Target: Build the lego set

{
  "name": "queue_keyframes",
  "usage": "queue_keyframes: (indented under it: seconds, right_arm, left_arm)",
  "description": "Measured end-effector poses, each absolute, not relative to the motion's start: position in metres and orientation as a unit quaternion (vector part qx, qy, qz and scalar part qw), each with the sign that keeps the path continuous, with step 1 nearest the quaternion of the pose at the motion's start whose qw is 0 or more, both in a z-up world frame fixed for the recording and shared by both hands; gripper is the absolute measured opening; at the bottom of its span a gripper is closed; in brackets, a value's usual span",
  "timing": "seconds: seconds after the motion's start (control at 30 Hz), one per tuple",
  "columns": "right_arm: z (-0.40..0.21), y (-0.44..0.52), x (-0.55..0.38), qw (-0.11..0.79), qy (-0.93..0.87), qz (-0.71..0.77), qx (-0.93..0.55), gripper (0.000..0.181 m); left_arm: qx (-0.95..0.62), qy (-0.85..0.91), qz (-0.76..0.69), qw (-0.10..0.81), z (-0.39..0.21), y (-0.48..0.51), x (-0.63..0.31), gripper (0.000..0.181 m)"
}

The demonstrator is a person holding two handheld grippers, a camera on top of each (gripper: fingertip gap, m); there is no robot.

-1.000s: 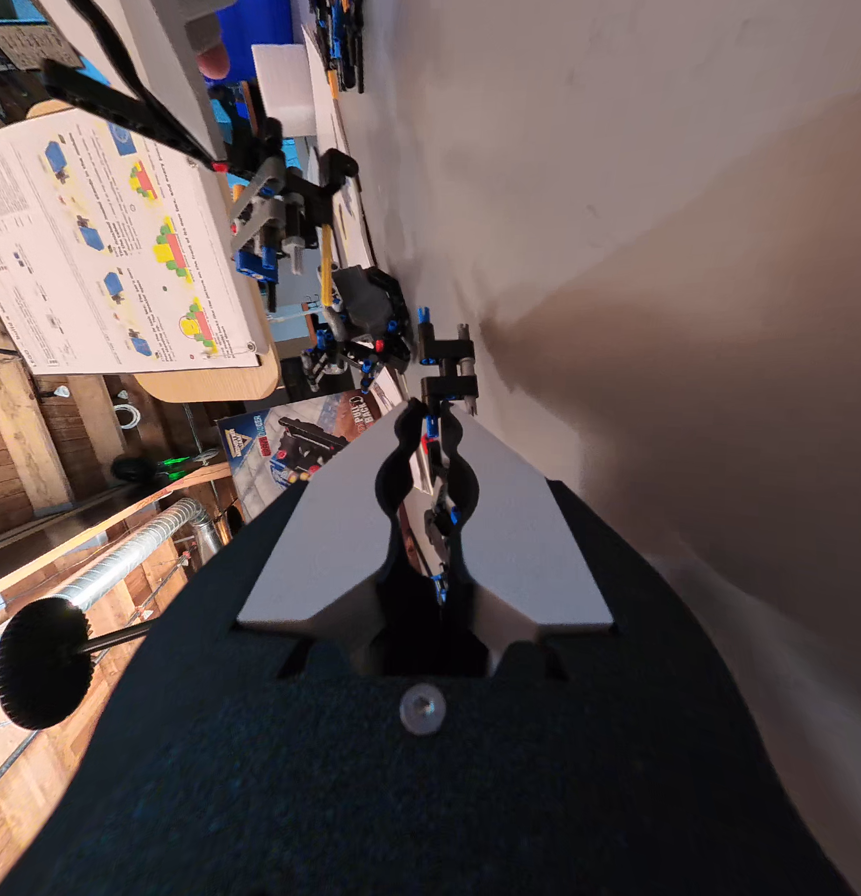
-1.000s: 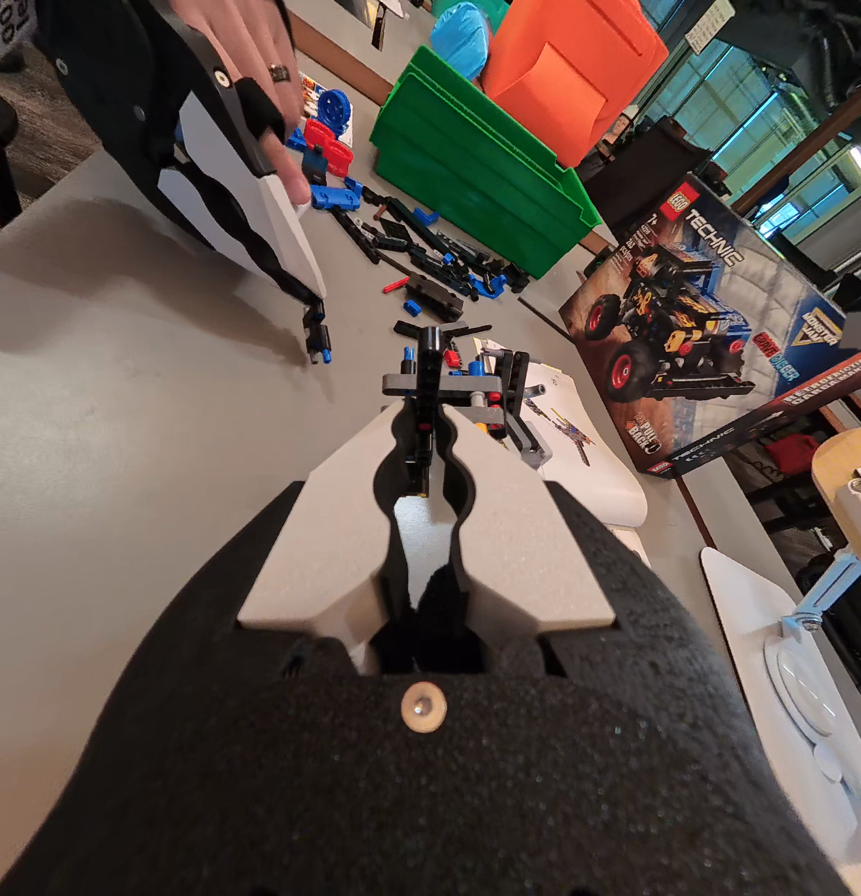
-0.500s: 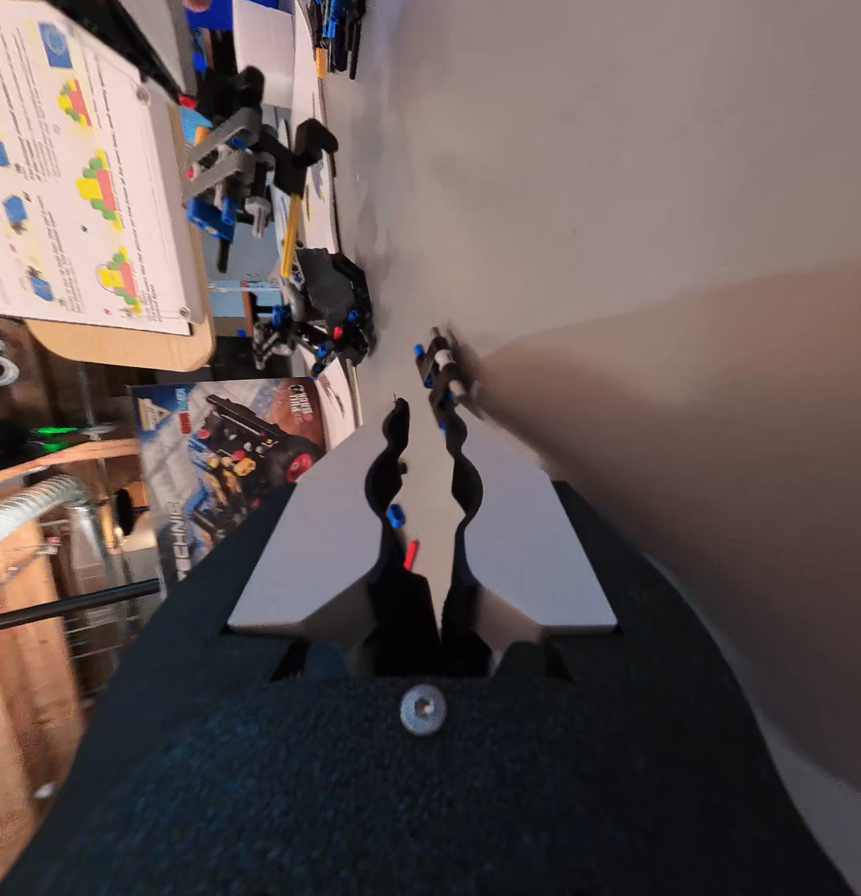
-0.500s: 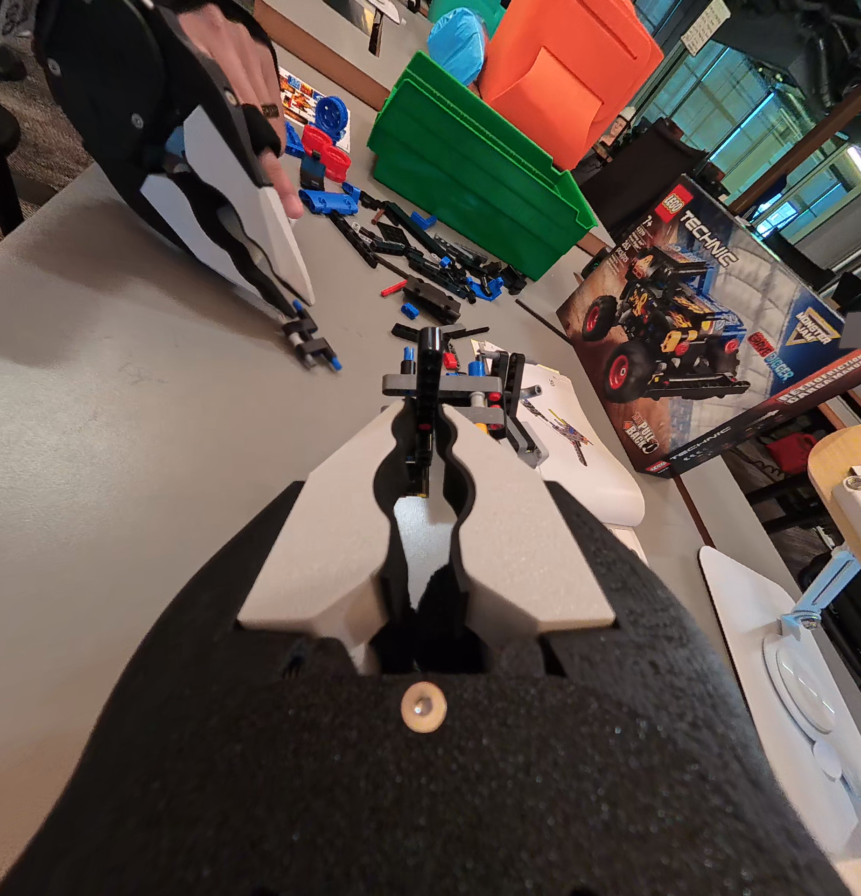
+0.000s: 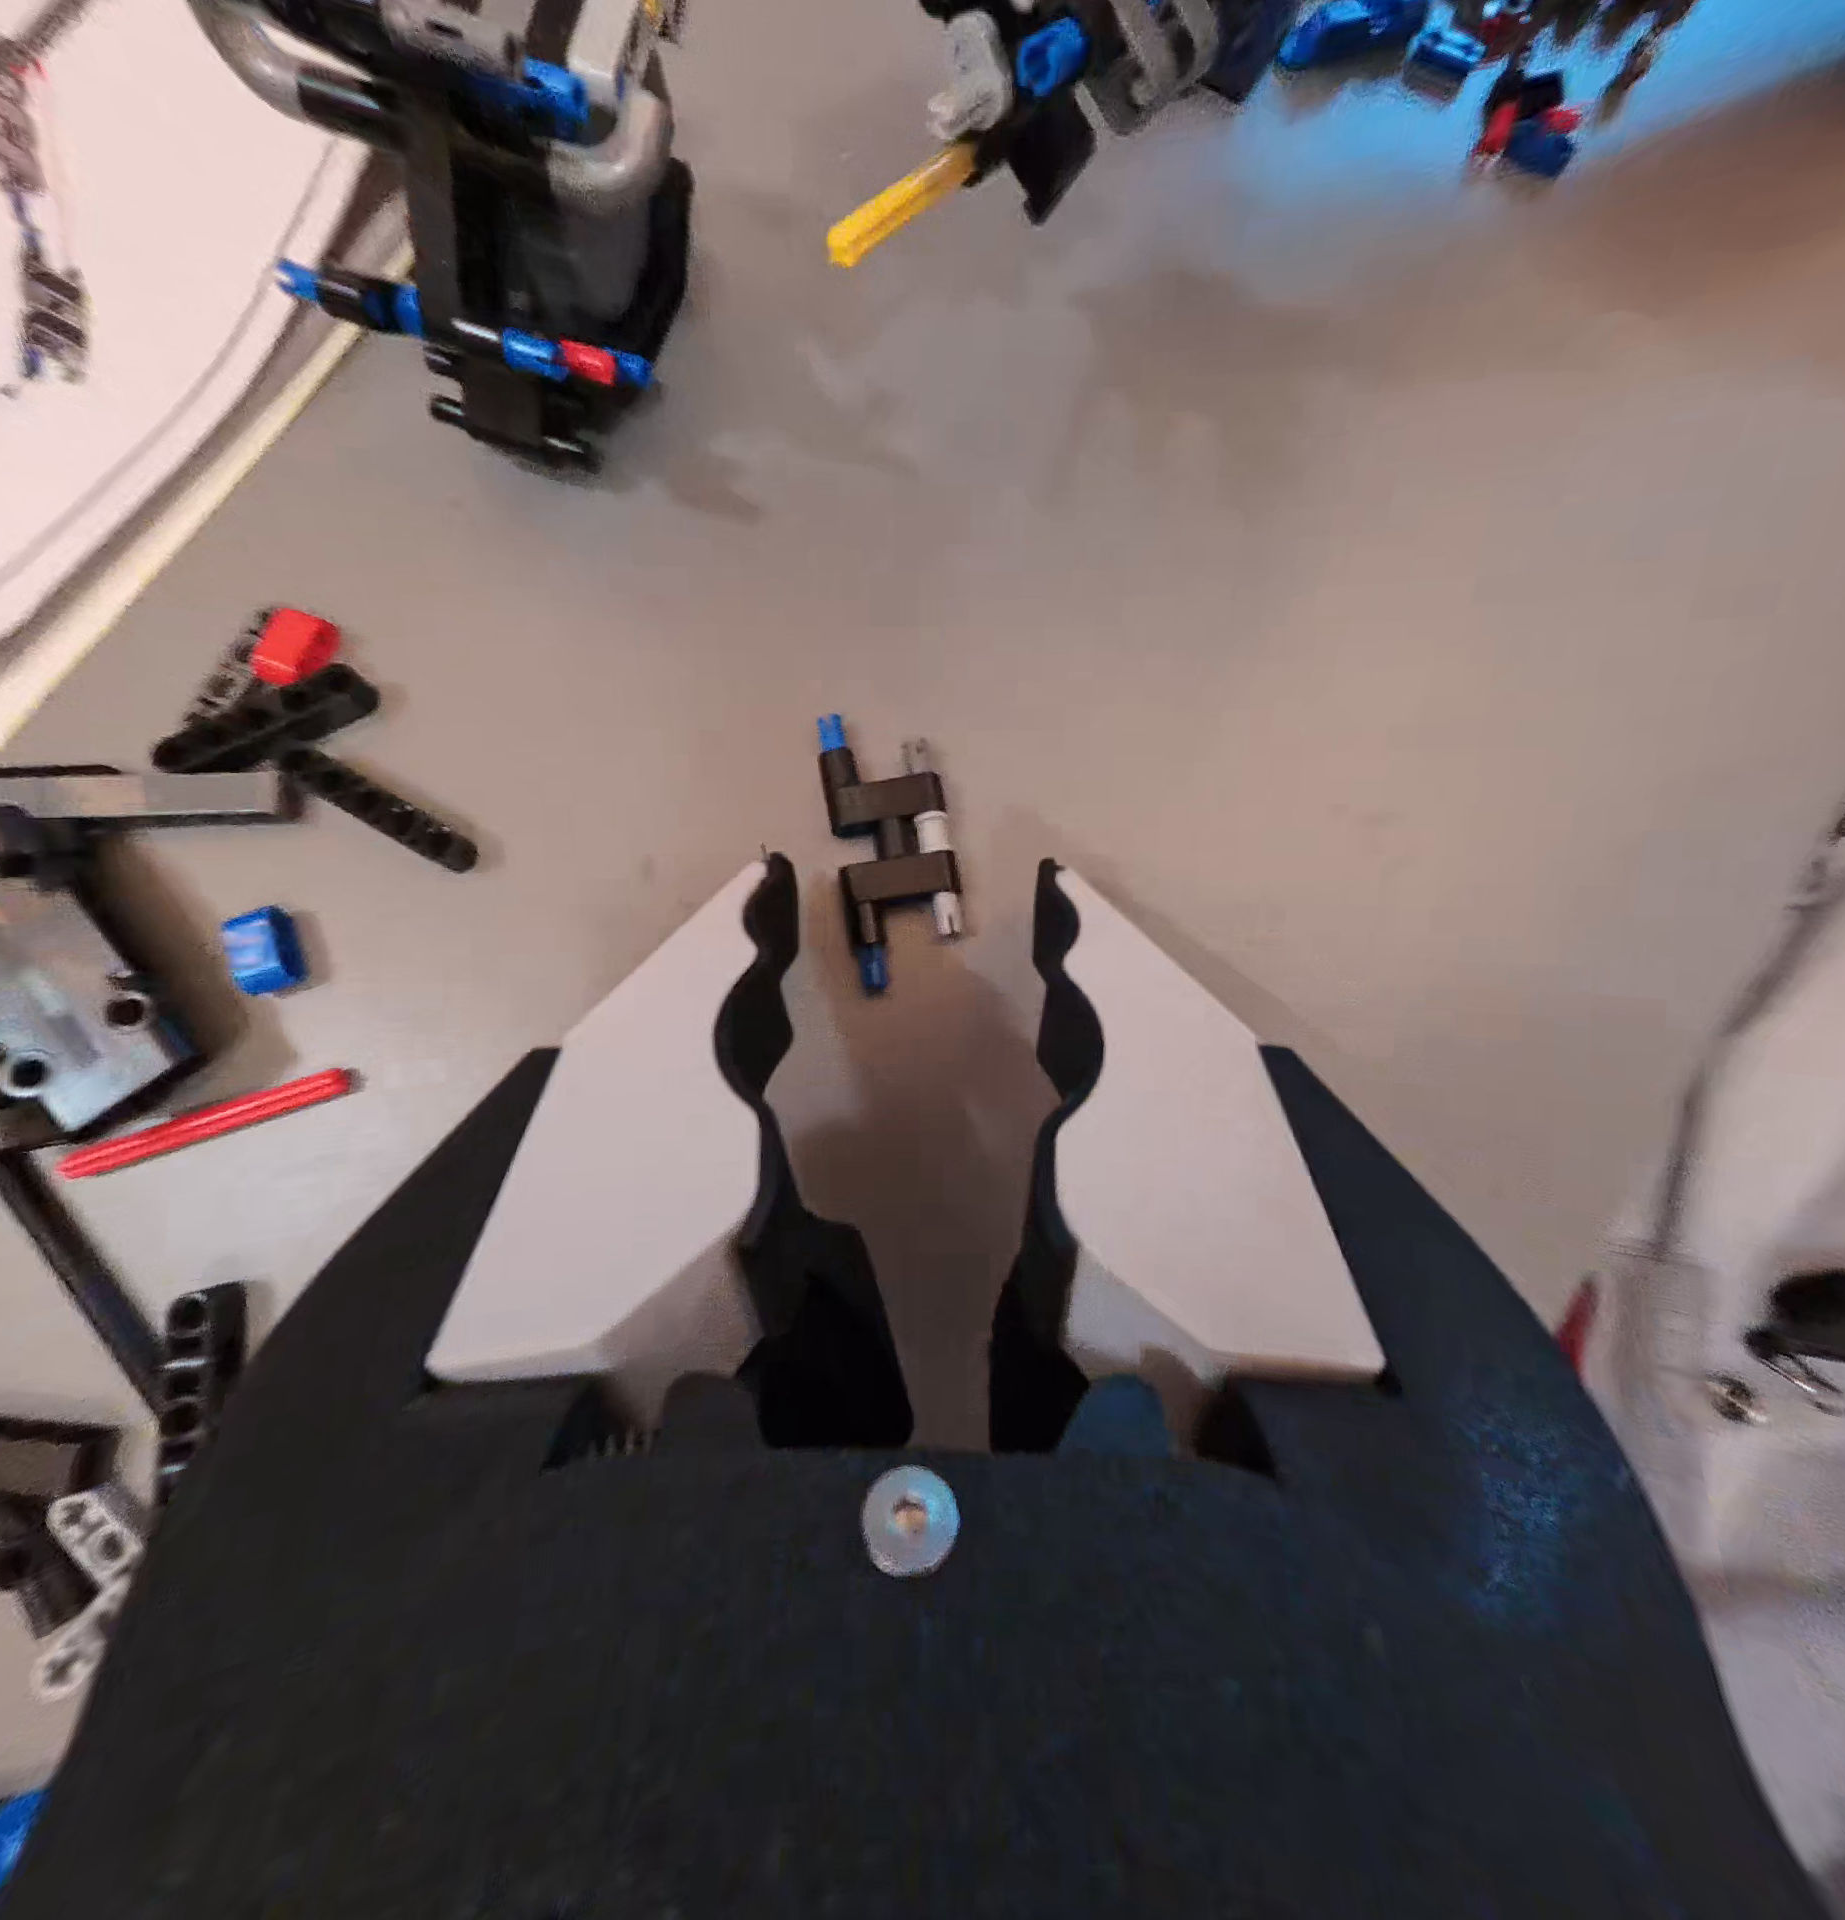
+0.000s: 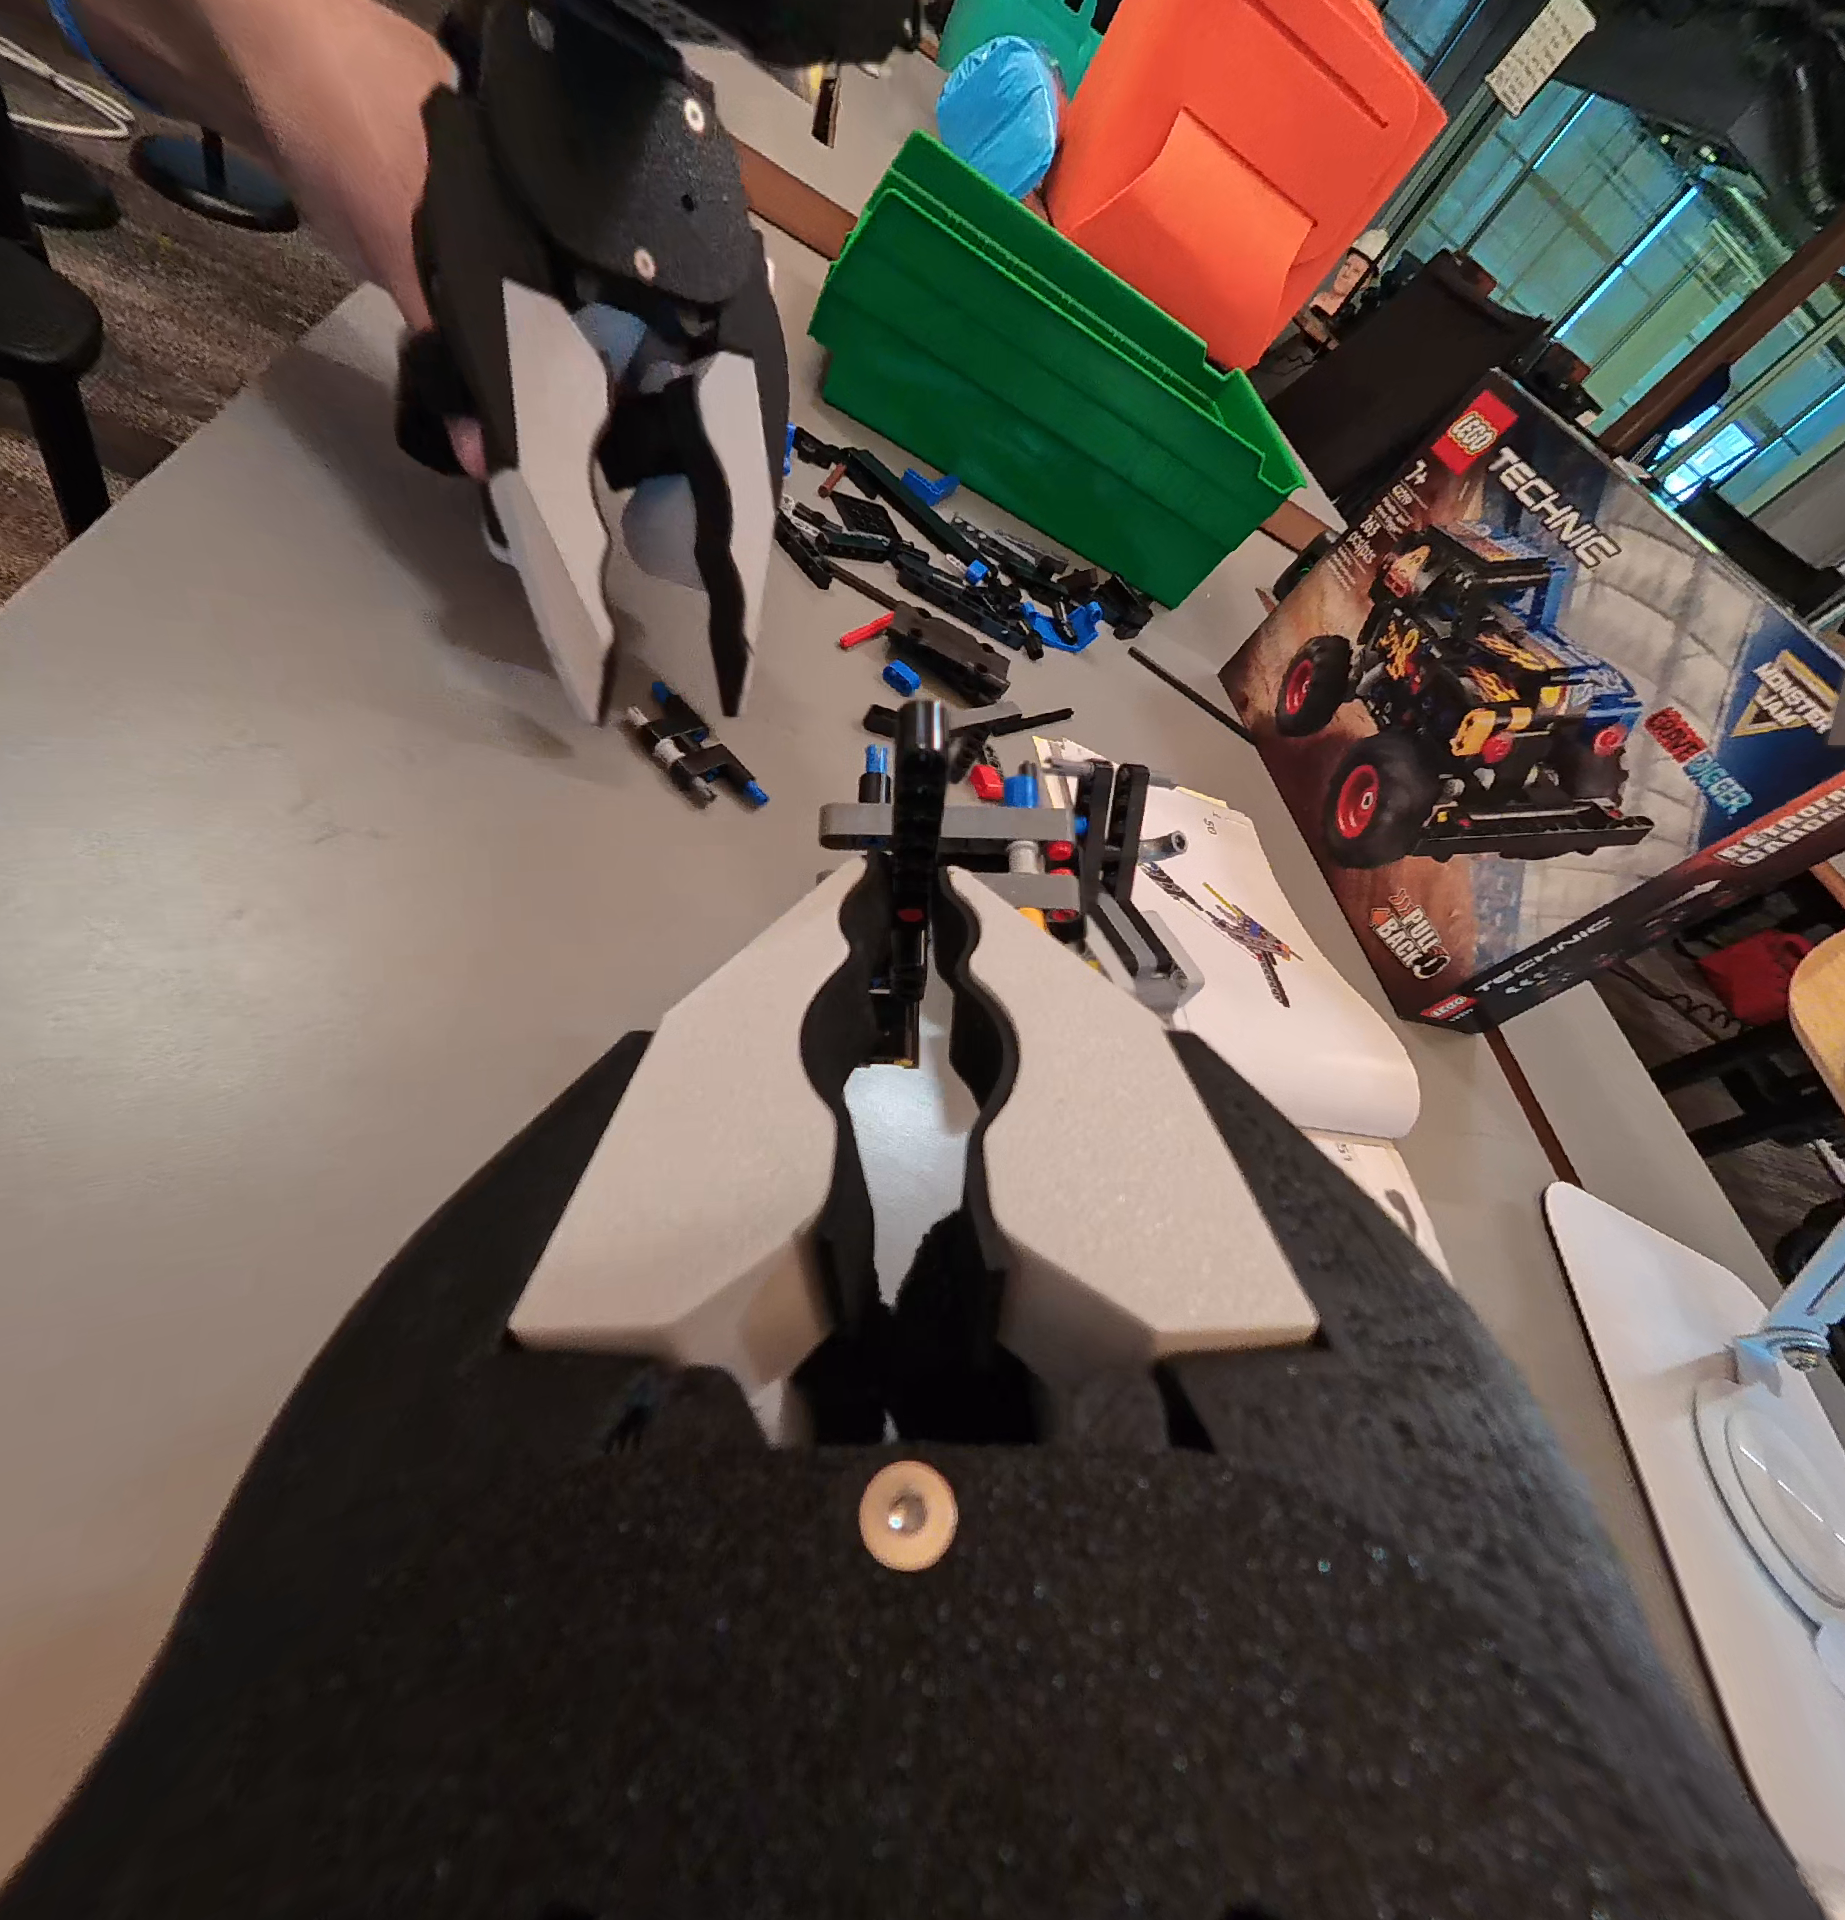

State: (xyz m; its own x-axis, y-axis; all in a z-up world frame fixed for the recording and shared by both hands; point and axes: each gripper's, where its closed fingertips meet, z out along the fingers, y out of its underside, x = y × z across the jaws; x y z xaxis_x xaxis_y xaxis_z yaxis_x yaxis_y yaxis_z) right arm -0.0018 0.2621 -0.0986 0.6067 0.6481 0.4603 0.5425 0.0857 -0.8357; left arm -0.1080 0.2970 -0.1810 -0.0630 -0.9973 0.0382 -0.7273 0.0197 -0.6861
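A small black subassembly (image 5: 890,847) with blue and grey pins lies flat on the grey table; it also shows in the right wrist view (image 6: 694,750). My left gripper (image 5: 913,868) is open and empty, pointing down just above it; it also shows in the right wrist view (image 6: 669,707). My right gripper (image 6: 910,868) is shut on the black and grey chassis assembly (image 6: 959,821) and holds it above the table. The held chassis assembly shows in the left wrist view (image 5: 1063,73) at the top, with a yellow axle (image 5: 897,206) sticking out.
A second black and grey build (image 5: 528,239) stands by the open instruction booklet (image 6: 1261,977). Loose beams and pins (image 5: 305,727) and a red axle (image 5: 206,1122) lie left. Green bins (image 6: 1032,384), an orange bin (image 6: 1240,156) and the set's box (image 6: 1541,707) stand behind. A person's hand (image 6: 326,145) holds the left gripper. The tips of one gripper are about 15 cm away from the tips of the other.
My left gripper has let go of the small subassembly, which now lies on the table. It has opened and turned to point down. My right gripper has stayed still.
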Motion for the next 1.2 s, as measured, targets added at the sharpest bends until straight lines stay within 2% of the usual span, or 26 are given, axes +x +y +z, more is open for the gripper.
queue_keyframes:
  seconds: [0.03, 0.1, 0.17, 0.47, 0.6, 0.83, 1.2]
  right_arm:
    - [-0.098, 0.261, -0.004, 0.588, -0.442, 0.050, -0.675, 0.006]
    - [-0.097, 0.258, -0.009, 0.586, -0.442, 0.071, -0.675, 0.006]
    - [-0.097, 0.253, -0.015, 0.575, -0.443, 0.099, -0.681, 0.006]
    - [-0.124, 0.244, -0.027, 0.489, -0.415, 0.223, -0.734, 0.006]
    - [-0.125, 0.239, -0.028, 0.469, -0.413, 0.241, -0.743, 0.006]
    - [-0.129, 0.248, -0.034, 0.466, -0.407, 0.235, -0.749, 0.006]
    - [-0.132, 0.259, -0.034, 0.469, -0.401, 0.213, -0.757, 0.008]
  left_arm:
    - [-0.639, 0.674, -0.274, 0.250, -0.182, 0.298, -0.106, 0.043]
    - [-0.639, 0.681, -0.251, 0.254, -0.188, 0.301, -0.106, 0.043]
    - [-0.630, 0.687, -0.262, 0.251, -0.188, 0.296, -0.105, 0.023]
    - [-0.564, 0.740, -0.191, 0.312, -0.181, 0.303, -0.108, 0.023]
    - [-0.547, 0.737, -0.216, 0.332, -0.166, 0.300, -0.109, 0.023]
    - [-0.521, 0.725, -0.243, 0.379, -0.141, 0.298, -0.105, 0.023]
    - [-0.519, 0.723, -0.246, 0.384, -0.145, 0.295, -0.107, 0.023]
